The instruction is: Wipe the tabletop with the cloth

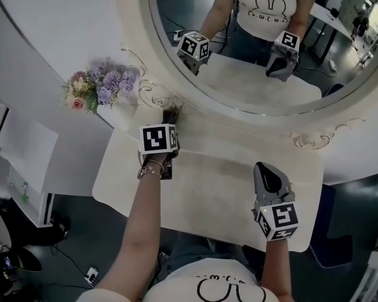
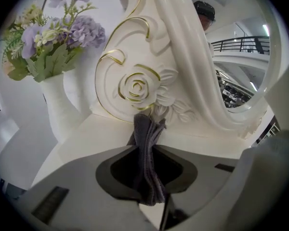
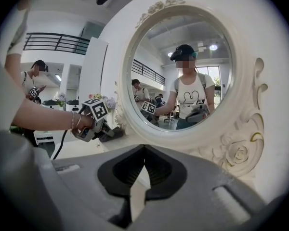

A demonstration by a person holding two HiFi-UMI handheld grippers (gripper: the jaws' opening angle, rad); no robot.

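A dark grey cloth (image 1: 174, 111) hangs bunched from my left gripper (image 1: 169, 126), which is shut on it at the back left of the white tabletop (image 1: 214, 194). In the left gripper view the cloth (image 2: 145, 129) stands pinched between the jaws of the gripper (image 2: 148, 150). Its free end touches the carved rose at the foot of the mirror frame (image 2: 137, 88). My right gripper (image 1: 263, 167) hovers over the table's right front part, shut with nothing in it. Its jaws (image 3: 144, 149) meet in the right gripper view, where the left gripper (image 3: 94, 124) shows at the left.
A large round mirror (image 1: 258, 36) in an ornate white frame rises along the table's back edge. A white vase of purple and pink flowers (image 1: 96, 88) stands at the back left corner, close to the cloth; the vase (image 2: 62, 105) shows in the left gripper view too. Dark floor lies beyond the table's edges.
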